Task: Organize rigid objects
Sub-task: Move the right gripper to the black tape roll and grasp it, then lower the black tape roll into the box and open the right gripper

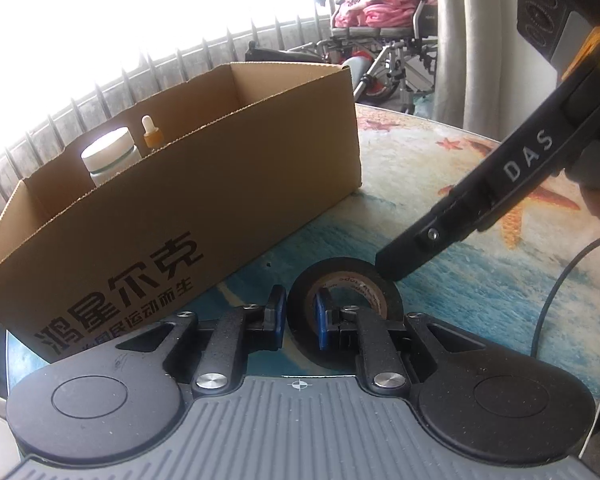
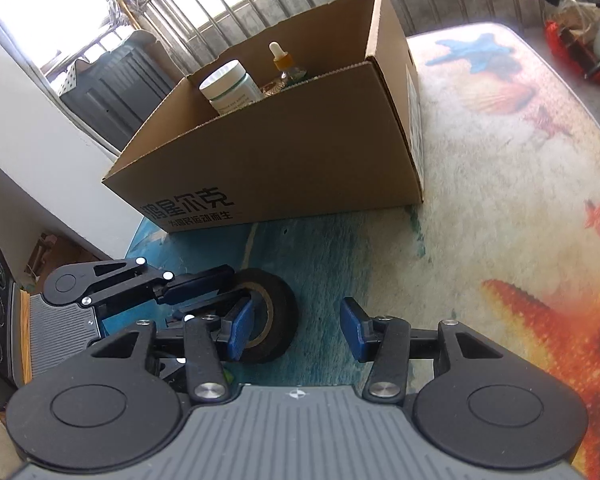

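A roll of black tape (image 1: 342,312) stands on edge on the table (image 1: 460,280), just in front of the cardboard box (image 1: 204,216). The left gripper (image 1: 300,320) has its jaws clenched on the roll's wall, one pad inside the core, one outside. The right gripper (image 2: 296,330) sits beside the roll, jaws released with nothing between them, its left pad at the roll's side. Inside the box stand a white jar (image 2: 230,84) and a dropper bottle (image 2: 282,60).

Before you: a black roll of electrical tape (image 1: 342,292) with a tan core on an ocean-blue, starfish-printed tablecloth (image 2: 500,200), beside a brown cardboard box (image 2: 284,160) printed with black characters; blue gripper pads (image 2: 352,330).
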Tool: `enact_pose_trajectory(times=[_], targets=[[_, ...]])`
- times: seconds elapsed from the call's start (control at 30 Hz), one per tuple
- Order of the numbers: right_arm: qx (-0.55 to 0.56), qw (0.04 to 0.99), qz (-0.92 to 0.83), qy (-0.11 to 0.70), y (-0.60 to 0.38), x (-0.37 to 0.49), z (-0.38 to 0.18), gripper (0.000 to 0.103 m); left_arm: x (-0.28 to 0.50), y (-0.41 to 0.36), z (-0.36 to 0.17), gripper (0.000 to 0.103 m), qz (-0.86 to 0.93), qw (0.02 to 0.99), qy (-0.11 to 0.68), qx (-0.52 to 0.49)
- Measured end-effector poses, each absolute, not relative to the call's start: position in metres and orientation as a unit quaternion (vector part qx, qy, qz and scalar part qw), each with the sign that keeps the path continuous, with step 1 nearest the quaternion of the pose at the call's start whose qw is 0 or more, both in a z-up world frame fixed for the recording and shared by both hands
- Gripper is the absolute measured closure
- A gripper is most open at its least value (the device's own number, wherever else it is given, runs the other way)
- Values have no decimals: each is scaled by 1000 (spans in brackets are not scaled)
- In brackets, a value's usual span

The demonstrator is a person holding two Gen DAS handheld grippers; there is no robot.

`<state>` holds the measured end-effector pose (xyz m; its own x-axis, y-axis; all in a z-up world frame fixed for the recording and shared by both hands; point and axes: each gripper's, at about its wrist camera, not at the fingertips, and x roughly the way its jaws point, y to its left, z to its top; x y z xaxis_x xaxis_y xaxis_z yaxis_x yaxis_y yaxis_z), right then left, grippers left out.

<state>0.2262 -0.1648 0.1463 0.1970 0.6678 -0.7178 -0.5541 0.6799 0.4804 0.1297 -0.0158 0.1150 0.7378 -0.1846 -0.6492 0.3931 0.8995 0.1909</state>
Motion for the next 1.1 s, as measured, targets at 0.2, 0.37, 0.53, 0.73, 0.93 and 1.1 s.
enact_pose_trajectory(times=[0.2, 0.37, 0.53, 0.73, 0.93, 1.1], targets=[[79, 769, 394, 498, -167, 227, 139, 52, 118, -16, 121, 89, -146, 928, 302, 164], [102, 752, 403, 511, -164, 228, 137, 52, 119, -18, 123, 89, -146, 931, 295, 157], [111, 758, 403, 501, -159, 227, 134, 61, 115, -20, 122, 88, -148, 932, 292, 157], [88, 777, 414, 466, -153, 209, 150, 82, 104, -17, 132, 89, -149, 935, 271, 174], [88, 780, 456, 419, -141, 212, 209, 82, 91, -6, 184, 89, -128, 947, 196, 222], [64, 786, 485, 378, -88, 243, 262, 82, 131, 31, 231, 88, -97, 950, 187, 232]])
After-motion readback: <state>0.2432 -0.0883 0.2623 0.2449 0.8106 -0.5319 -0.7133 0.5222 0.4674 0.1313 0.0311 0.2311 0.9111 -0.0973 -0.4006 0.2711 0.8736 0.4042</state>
